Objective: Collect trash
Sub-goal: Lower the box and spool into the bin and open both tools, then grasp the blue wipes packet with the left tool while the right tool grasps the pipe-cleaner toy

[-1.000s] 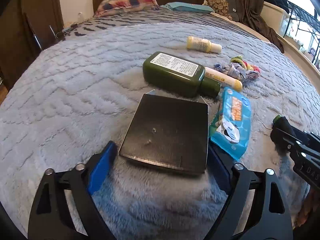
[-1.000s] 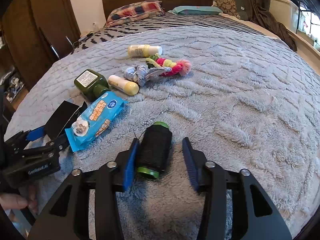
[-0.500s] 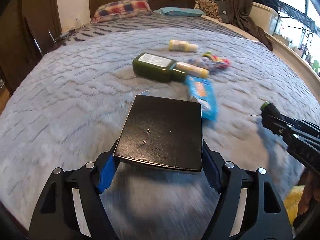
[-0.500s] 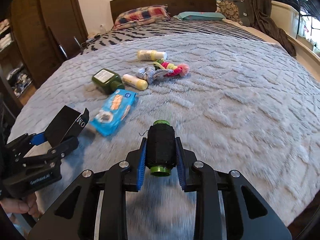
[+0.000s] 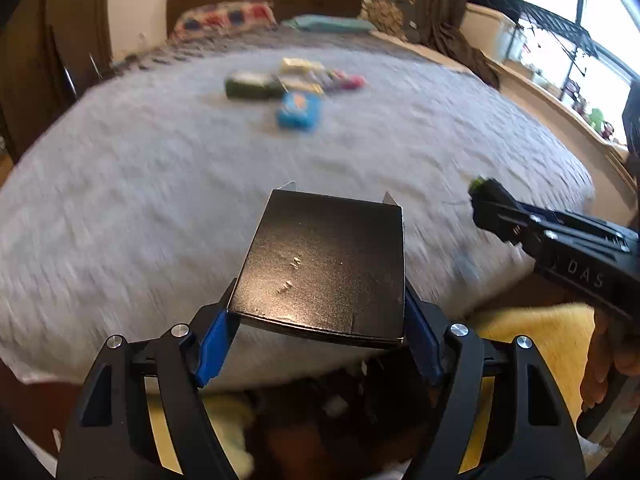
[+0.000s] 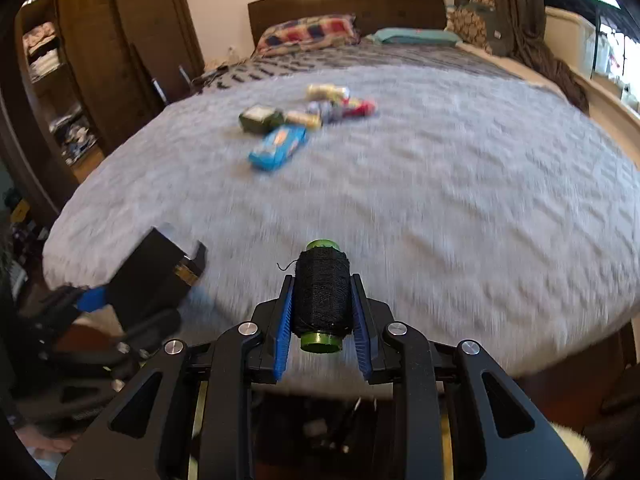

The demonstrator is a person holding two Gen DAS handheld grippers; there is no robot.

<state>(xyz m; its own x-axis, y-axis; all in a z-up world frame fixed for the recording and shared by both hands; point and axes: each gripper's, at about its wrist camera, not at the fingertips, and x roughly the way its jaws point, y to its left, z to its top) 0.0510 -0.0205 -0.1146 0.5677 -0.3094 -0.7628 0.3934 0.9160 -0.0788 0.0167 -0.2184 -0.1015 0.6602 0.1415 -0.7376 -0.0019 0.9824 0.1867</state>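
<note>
Both grippers now pulled back off the bed (image 6: 440,184) to its edge: left gripper (image 5: 320,336) fingers clamp black box (image 5: 324,268) between them; right gripper (image 6: 322,316) fingers closed on thread spool (image 6: 322,292).

Black box (image 5: 324,268); black thread spool (image 6: 322,295) with green core; grey textured bed blanket (image 6: 440,184); blue packet (image 6: 278,147); dark green bottle (image 6: 260,119); red-and-blue checked pillow (image 6: 308,34); blue gripper pads (image 6: 283,332).

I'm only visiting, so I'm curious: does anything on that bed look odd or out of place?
Yes. A loose cluster lies on the grey blanket: a green bottle, a blue packet, a yellowish tube and a colourful bundle. That is odd clutter for a made bed.
</note>
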